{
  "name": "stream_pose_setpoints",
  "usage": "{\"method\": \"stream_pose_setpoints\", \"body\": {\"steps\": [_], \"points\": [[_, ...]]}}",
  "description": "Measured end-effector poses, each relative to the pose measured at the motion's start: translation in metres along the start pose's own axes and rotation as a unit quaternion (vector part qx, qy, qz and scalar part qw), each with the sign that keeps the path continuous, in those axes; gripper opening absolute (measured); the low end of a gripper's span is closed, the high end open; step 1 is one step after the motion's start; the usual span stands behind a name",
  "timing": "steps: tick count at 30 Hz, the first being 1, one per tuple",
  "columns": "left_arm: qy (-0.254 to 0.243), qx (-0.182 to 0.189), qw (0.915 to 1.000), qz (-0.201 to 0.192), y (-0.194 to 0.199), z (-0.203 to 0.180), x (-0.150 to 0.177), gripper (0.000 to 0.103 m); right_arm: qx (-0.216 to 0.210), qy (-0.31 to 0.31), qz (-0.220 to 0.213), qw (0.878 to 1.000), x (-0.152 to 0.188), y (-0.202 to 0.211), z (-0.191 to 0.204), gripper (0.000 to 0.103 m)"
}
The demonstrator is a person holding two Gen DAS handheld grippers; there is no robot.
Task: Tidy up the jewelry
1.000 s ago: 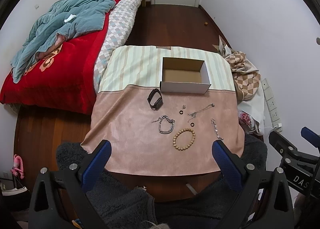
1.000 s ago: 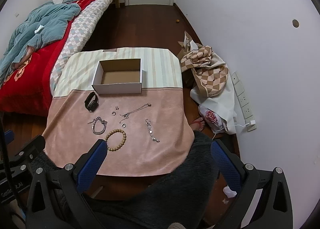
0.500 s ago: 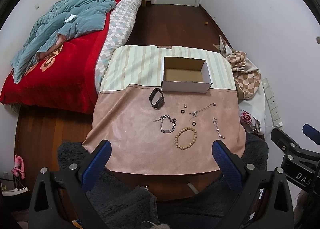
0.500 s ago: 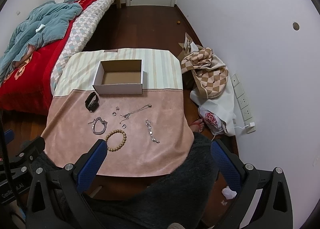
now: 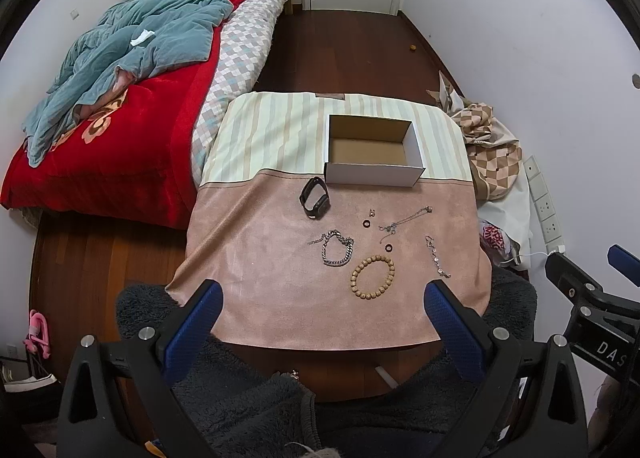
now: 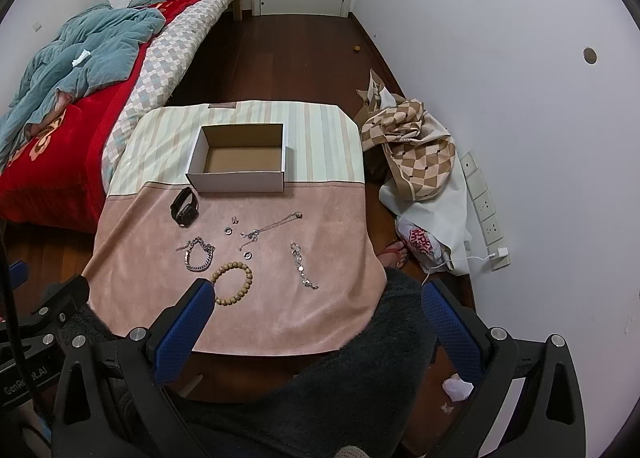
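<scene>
Hovering spread and empty, both tools (image 5: 320,314) (image 6: 316,314) face the seemingly wooden bead bracelet (image 5: 372,277) ahead.

Bare pink cloth lies left of the open box (image 5: 374,174) and toward the table's near edge; scattered jewelry sits just in front of the box (watch (image 5: 315,198) nearest), crowding that approach from above.

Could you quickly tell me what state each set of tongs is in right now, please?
Left tongs: open, holding nothing, short of the table.
Right tongs: open, holding nothing, above the table's near edge.
</scene>
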State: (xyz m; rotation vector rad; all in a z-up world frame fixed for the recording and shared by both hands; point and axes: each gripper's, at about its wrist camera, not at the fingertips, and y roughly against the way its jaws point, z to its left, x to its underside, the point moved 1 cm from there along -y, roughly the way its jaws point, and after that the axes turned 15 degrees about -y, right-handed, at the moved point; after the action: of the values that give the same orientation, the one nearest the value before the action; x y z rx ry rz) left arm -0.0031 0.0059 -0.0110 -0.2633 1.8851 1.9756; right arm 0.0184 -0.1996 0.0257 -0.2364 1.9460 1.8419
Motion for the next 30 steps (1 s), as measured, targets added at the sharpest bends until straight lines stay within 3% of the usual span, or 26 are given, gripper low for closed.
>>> {"method": "stream_pose_setpoints", "body": {"steps": [30], "points": [[-0.006, 0.004, 1.0, 0.004, 0.0011, -0.0075, 0.0021, 0.103, 0.002, -0.001, 0.0, 1.0, 0.0058, 0.0015, -0.0046, 0.103]]}}
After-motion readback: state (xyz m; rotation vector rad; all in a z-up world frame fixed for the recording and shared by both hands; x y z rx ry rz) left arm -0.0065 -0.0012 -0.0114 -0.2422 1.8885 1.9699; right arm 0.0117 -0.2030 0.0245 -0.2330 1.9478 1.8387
